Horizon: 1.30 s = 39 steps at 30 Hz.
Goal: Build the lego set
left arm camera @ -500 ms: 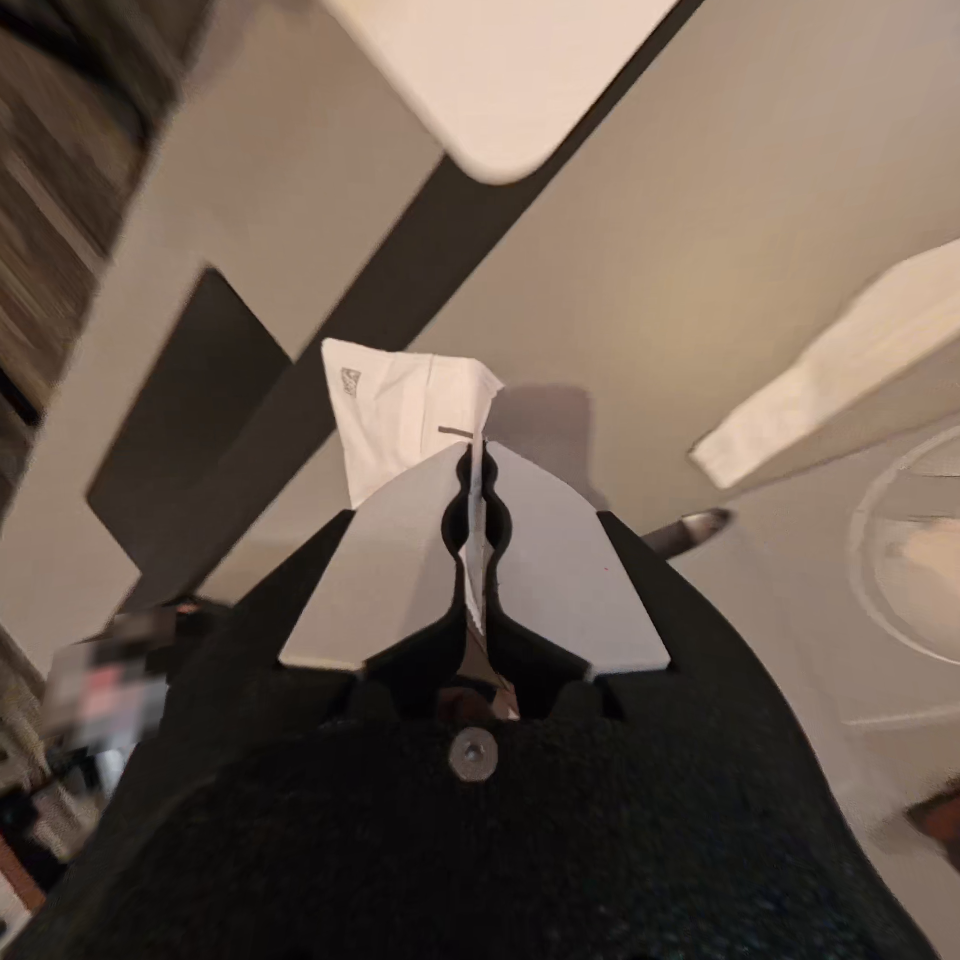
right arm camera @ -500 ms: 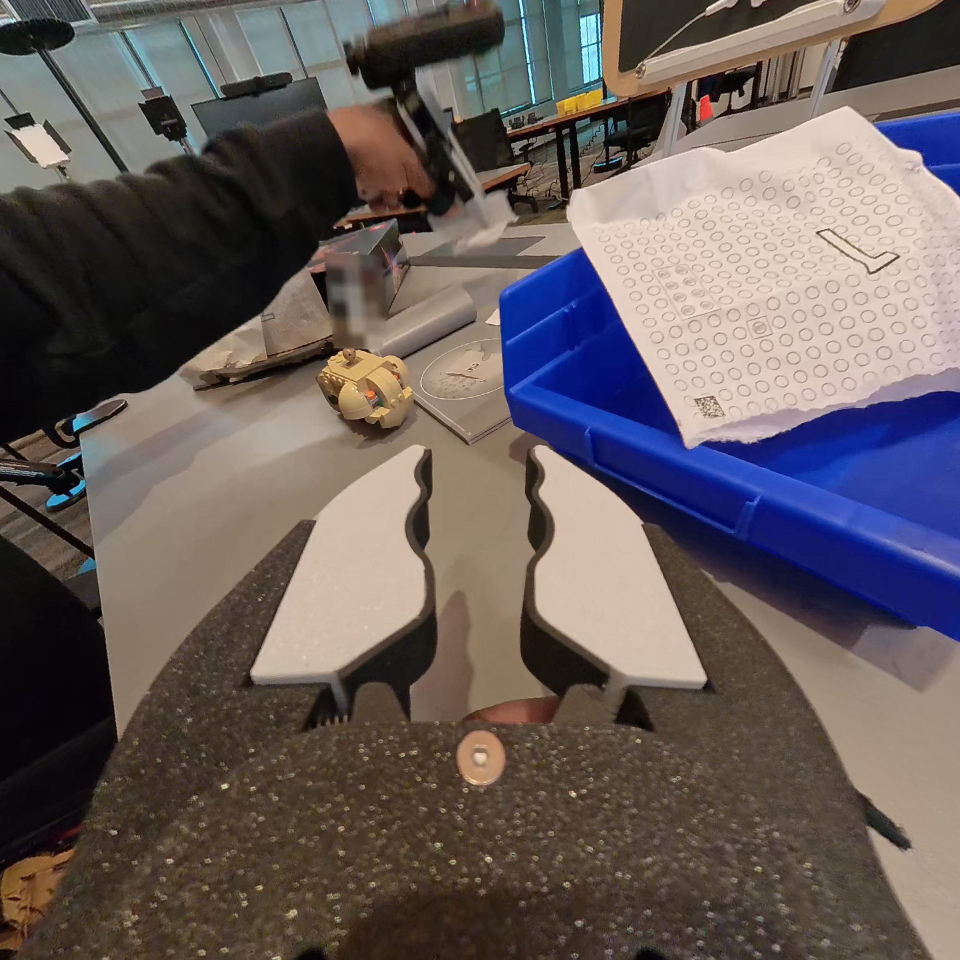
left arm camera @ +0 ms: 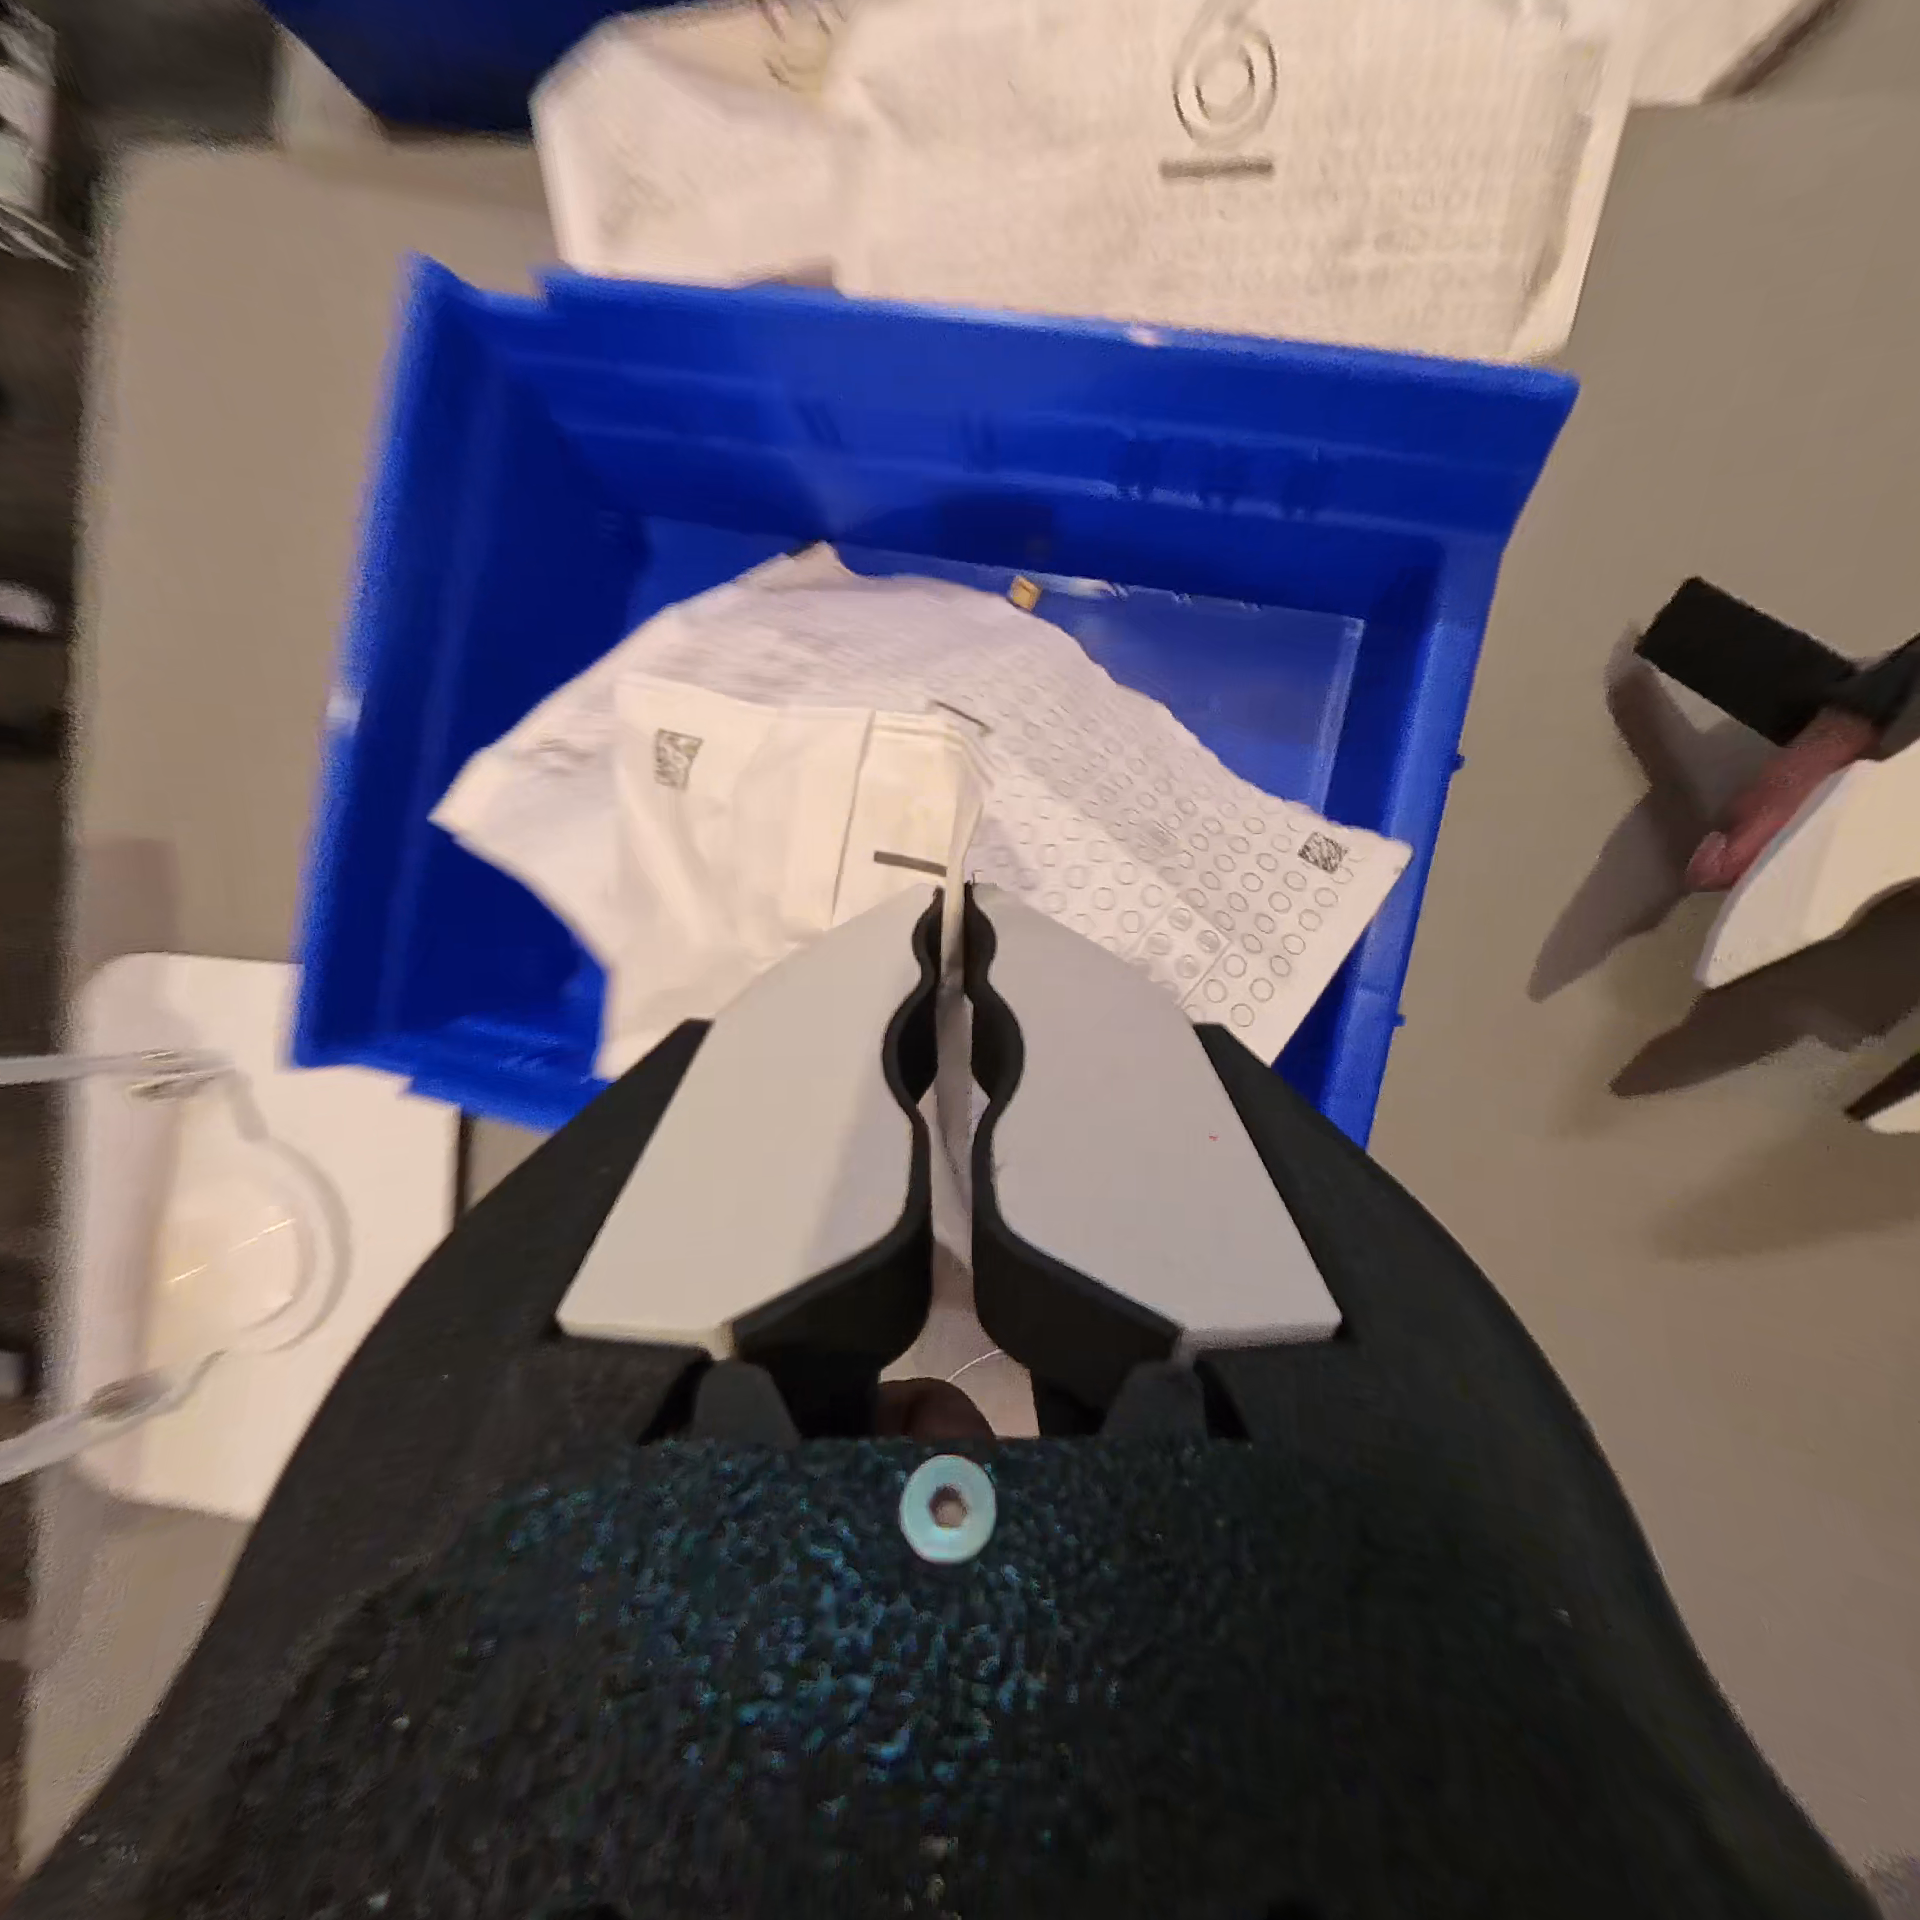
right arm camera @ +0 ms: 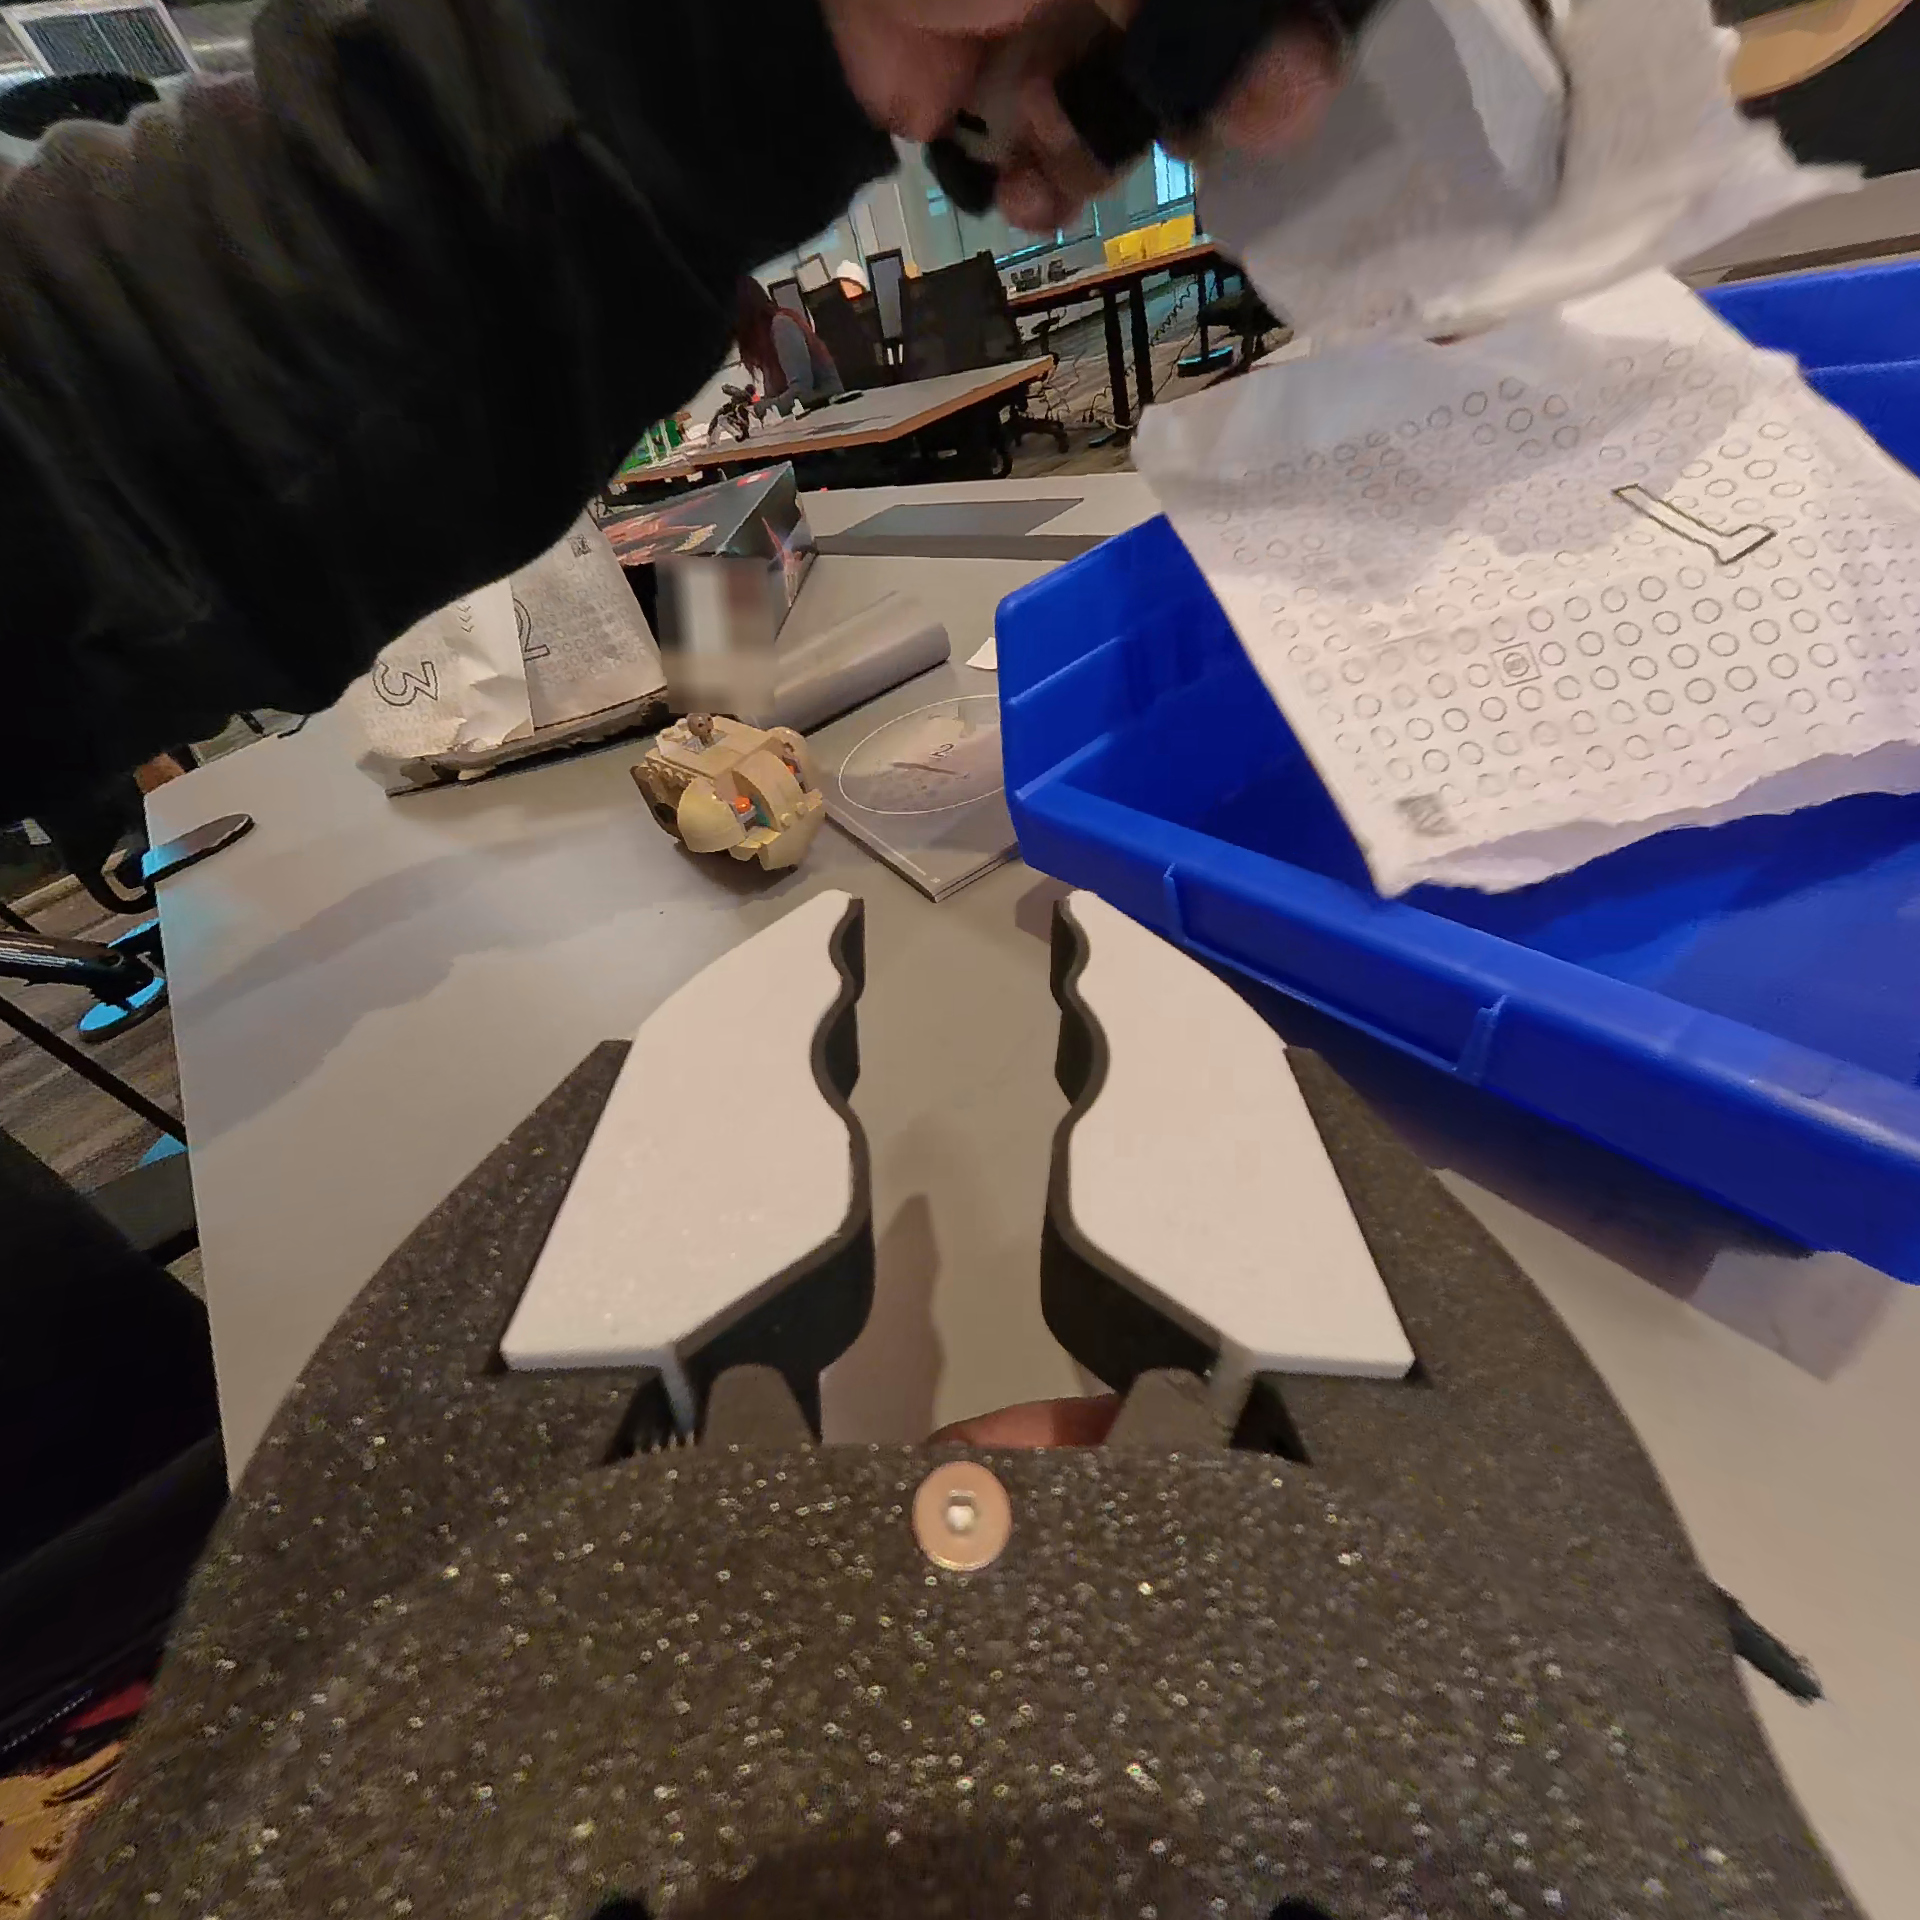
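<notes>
A grey tabletop (right arm camera: 436,997) carries a blue plastic bin (left arm camera: 644,488), above which the left gripper (left arm camera: 951,894) hangs, its jaws clamped together on a thin white paper bag (left arm camera: 727,810) that dangles over the bin's open top. Inside the bin lies a second white paper bag printed with rows of small circles (left arm camera: 1195,831), one torn edge propped on the rim in the right wrist view (right arm camera: 1538,623). Beyond the bin, larger white paper bags (left arm camera: 1195,187) rest on the tabletop. The right gripper (right arm camera: 956,914) sits low over the bare tabletop just beside the bin's near wall (right arm camera: 1455,997), its jaws apart with nothing between them. A black-sleeved arm (right arm camera: 364,312) reaches across the top of that view, holding the left gripper. Farther back stand a small tan brick-built model (right arm camera: 727,790), a grey booklet (right arm camera: 925,769) touching the bin's corner, a dark printed box (right arm camera: 717,530) and crumpled numbered paper bags (right arm camera: 499,665).
</notes>
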Tool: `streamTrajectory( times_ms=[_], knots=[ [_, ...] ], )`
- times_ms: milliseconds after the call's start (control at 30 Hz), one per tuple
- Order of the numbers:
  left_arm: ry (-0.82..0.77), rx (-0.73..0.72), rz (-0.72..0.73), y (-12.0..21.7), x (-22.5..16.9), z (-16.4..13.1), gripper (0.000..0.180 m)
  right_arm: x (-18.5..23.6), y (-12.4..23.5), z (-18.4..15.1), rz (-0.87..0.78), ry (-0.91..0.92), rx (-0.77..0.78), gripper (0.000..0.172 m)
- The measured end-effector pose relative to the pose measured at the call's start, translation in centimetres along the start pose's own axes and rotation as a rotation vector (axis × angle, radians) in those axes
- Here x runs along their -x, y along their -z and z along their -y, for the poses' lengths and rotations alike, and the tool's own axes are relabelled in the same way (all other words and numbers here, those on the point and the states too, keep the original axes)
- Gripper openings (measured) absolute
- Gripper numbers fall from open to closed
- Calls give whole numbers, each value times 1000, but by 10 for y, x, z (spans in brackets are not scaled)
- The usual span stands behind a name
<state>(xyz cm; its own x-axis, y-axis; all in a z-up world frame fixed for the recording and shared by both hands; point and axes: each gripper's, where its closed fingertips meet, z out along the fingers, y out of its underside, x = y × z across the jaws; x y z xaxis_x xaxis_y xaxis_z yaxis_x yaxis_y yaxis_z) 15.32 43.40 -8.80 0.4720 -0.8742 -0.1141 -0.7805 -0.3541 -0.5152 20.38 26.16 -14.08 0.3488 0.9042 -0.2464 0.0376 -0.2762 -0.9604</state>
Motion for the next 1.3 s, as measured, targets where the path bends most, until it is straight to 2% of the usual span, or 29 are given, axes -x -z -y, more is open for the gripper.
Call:
streamTrajectory(
  times_ms=[167,267,333,433,533,667,800,900,1000,1033,1100,1167,1233,1300],
  knots=[
    [55,129,-145,-59,-17,-13,1,1,0,0,6,1,-1,34],
    [71,177,-202,-75,-25,-18,3,2,0,0,10,1,0,34],
    [68,189,-217,-79,-29,-19,15,2,0,-1,14,0,2,34],
    [68,144,-205,-72,-28,-12,39,3,0,-1,18,-3,2,34],
    [53,30,-203,-53,-28,0,61,3,0,-1,21,-1,7,34],
    [76,-137,-232,-17,-30,9,69,3,-1,-2,22,-1,12,34],
    [119,-195,-205,11,-23,-5,70,3,-1,-2,21,-3,16,34],
    [136,-194,-88,38,0,-36,68,2,-1,-2,19,-10,10,34],
    [125,-19,149,60,46,-110,66,2,0,-1,18,-15,7,34],
    [128,58,163,62,52,-139,66,2,-1,-2,19,-13,11,34],
    [182,159,71,52,45,-186,66,3,-2,-3,21,-8,19,34],
    [229,208,49,34,43,-213,66,3,-3,-4,23,-3,28,34],
    [204,251,84,17,46,-227,66,3,-3,-4,24,-4,34,34],
    [175,262,105,0,49,-228,64,2,-2,-3,21,-15,25,34]
  ],
)
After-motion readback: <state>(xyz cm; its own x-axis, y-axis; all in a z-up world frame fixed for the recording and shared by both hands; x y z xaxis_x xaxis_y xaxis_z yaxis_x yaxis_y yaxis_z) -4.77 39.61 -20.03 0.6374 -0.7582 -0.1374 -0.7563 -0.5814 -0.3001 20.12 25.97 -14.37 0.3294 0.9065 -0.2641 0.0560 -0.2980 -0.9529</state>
